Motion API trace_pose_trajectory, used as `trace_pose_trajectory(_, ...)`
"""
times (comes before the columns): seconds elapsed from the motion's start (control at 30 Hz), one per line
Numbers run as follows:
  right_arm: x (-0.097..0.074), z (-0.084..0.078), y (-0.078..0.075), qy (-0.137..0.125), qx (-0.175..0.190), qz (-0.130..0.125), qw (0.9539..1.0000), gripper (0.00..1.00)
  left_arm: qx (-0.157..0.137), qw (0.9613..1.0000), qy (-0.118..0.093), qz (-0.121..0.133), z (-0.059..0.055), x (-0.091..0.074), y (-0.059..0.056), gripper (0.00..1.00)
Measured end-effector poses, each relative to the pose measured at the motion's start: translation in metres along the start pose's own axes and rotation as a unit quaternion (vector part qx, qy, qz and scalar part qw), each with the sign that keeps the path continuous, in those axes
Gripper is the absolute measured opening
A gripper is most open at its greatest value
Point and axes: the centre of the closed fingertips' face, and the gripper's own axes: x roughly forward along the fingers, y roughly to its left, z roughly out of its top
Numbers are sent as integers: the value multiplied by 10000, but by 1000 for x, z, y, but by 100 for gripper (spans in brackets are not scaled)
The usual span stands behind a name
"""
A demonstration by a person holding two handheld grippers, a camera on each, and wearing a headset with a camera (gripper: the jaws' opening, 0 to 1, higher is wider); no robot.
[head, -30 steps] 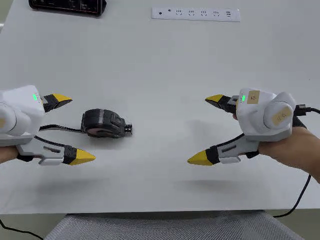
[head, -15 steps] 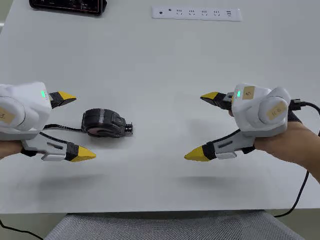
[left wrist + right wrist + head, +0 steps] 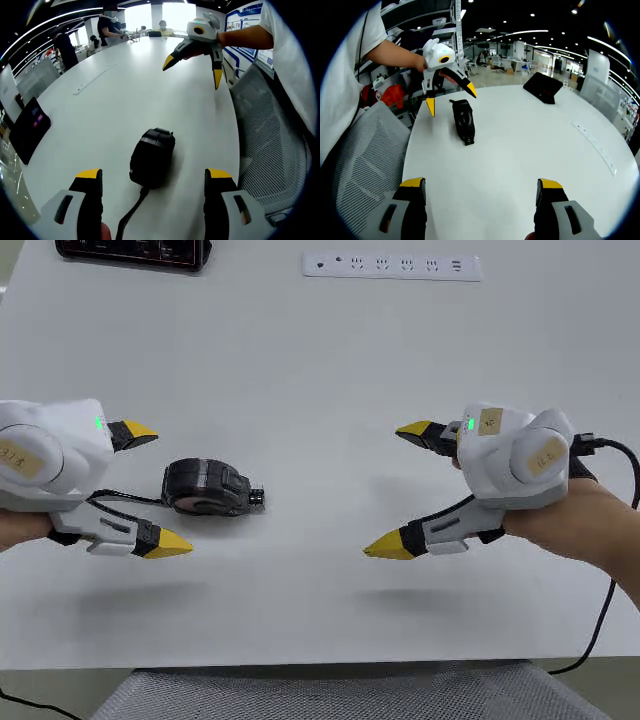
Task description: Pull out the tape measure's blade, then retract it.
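Spanning the scene is a white table (image 3: 330,370), with a power strip (image 3: 392,267) and a dark device (image 3: 135,252) at its far edge, well apart from the work. Both grippers hover over the near half, facing one another. The left gripper (image 3: 157,489) has its jaws spread wide and grips nothing; the right gripper (image 3: 384,491) is likewise wide open and empty. The tape (image 3: 207,488), a black case, lies flat on the table just ahead of the left gripper, roughly on the midline between its two yellow tips but not touching either. In the left gripper view the case (image 3: 152,156) sits centred between the jaws, its long axis running straight away along the gripper's own line. That axis lies left to right across the table, so the blade's mouth and hook (image 3: 257,499) face the right gripper, which is well apart from it. A thin black cord (image 3: 125,498) trails from the rear of the case back under the left gripper. The blade appears fully wound in, so the pull is judged not yet begun. The left gripper, being much nearer, seems placed to close on the case. The right gripper would then have to cross the bare gap to catch the hook and draw along the same axis.
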Motion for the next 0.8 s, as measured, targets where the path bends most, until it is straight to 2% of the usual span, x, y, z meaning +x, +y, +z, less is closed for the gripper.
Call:
trace_pose_trajectory(0.37,4,4,-1,-8,-28,32,10000,90,51,9999,110,-78,-1,3,3,75)
trace_pose_trajectory(0.8,8,7,-2,-31,-52,48,10000,90,91,9992,344,-202,-7,11,4,62)
